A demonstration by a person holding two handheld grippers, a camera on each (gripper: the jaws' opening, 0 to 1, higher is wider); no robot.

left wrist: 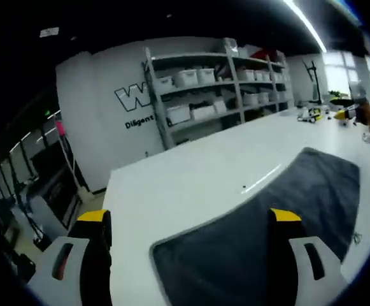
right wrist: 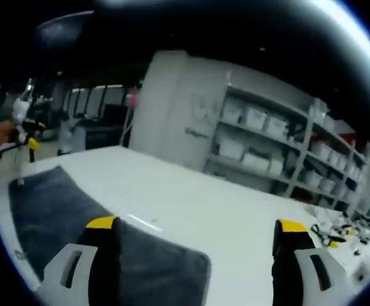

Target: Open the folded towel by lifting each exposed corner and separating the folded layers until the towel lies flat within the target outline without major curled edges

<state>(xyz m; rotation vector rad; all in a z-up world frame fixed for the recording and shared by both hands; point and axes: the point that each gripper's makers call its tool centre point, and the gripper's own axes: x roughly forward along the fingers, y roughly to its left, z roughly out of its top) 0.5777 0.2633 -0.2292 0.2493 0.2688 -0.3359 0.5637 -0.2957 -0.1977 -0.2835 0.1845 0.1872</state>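
Note:
A dark grey towel [left wrist: 280, 210] lies spread on the white table [left wrist: 191, 172]; in the left gripper view it runs from the lower middle out to the right. My left gripper [left wrist: 190, 220] hovers above its near end, jaws wide open and holding nothing. The right gripper [left wrist: 350, 115] appears small and blurred past the towel's far end. From the right gripper view the same towel [right wrist: 64, 217] stretches from the lower middle away to the left. My right gripper [right wrist: 197, 226] is open and empty over that end, and the left gripper [right wrist: 24, 137] shows far off at the left edge.
Metal shelves with white bins [left wrist: 216, 89] stand behind the table against a white wall; the same shelves [right wrist: 280, 146] appear in the right gripper view. Small tools and clutter [right wrist: 337, 236] lie on the table's far right. Bare white tabletop [right wrist: 191, 197] surrounds the towel.

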